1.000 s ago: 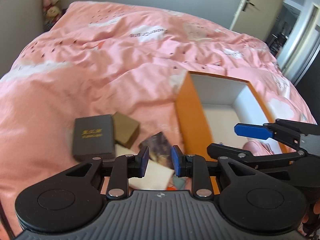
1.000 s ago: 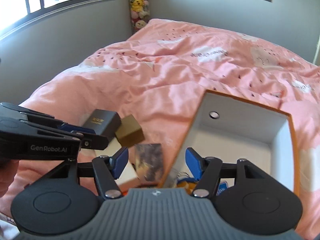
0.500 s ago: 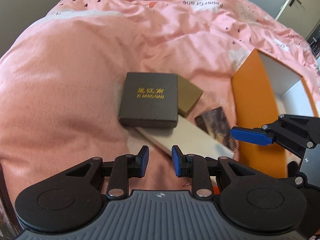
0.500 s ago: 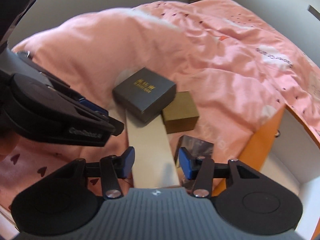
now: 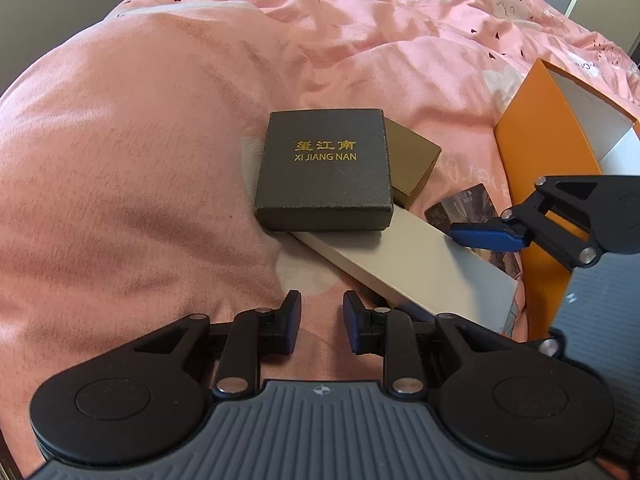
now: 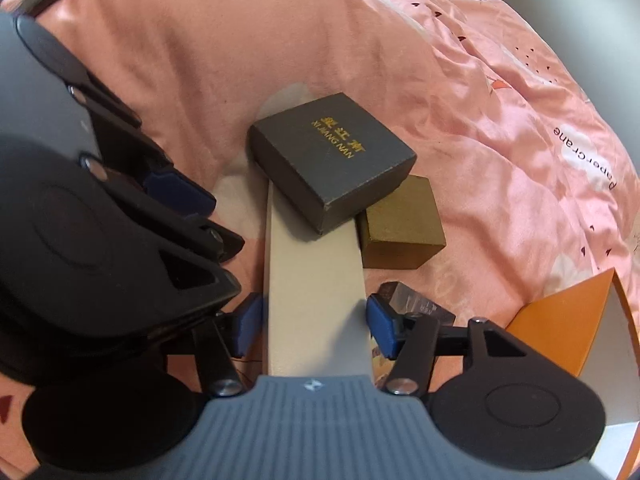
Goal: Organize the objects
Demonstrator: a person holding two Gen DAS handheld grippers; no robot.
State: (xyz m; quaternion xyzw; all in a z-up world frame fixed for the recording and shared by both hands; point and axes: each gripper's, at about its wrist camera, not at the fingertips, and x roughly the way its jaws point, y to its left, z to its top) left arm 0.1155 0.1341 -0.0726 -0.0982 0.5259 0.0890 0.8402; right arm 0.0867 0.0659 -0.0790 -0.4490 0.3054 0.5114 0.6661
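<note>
Two views are showing the same cluster on the pink duvet (image 5: 160, 140).

Left wrist view: the left gripper (image 5: 319, 322) is hanging over bare duvet at 6 o'clock, its jaws standing only a narrow gap apart and holding nothing. At the centre the black box (image 5: 326, 168) is sitting on the far end of the long white box (image 5: 420, 264), with the gold box (image 5: 414, 160) touching it at 3 o'clock. A dark card (image 5: 464, 210) is lying past the white box, and the open orange box (image 5: 536, 148) is standing at 3 o'clock. The right gripper's blue fingertip (image 5: 486, 236) is reaching in from 3 o'clock against the white box's edge. Compared with a second ago, this gripper is sitting lower and the boxes are looming much larger.

Right wrist view: the right gripper (image 6: 314, 326) is straddling the near end of the white box (image 6: 316, 300) at 6 o'clock; its jaws have just been opening, the box is lying between them, and the pads are not visibly pressing. The black box (image 6: 332, 160) is weighing on the far end. A second ago this gripper was over the orange box (image 6: 568, 324); now that is off at 4 o'clock.

The step looks like taking the white box for the orange box; closing on it comes next, though the black box may slide off.
</note>
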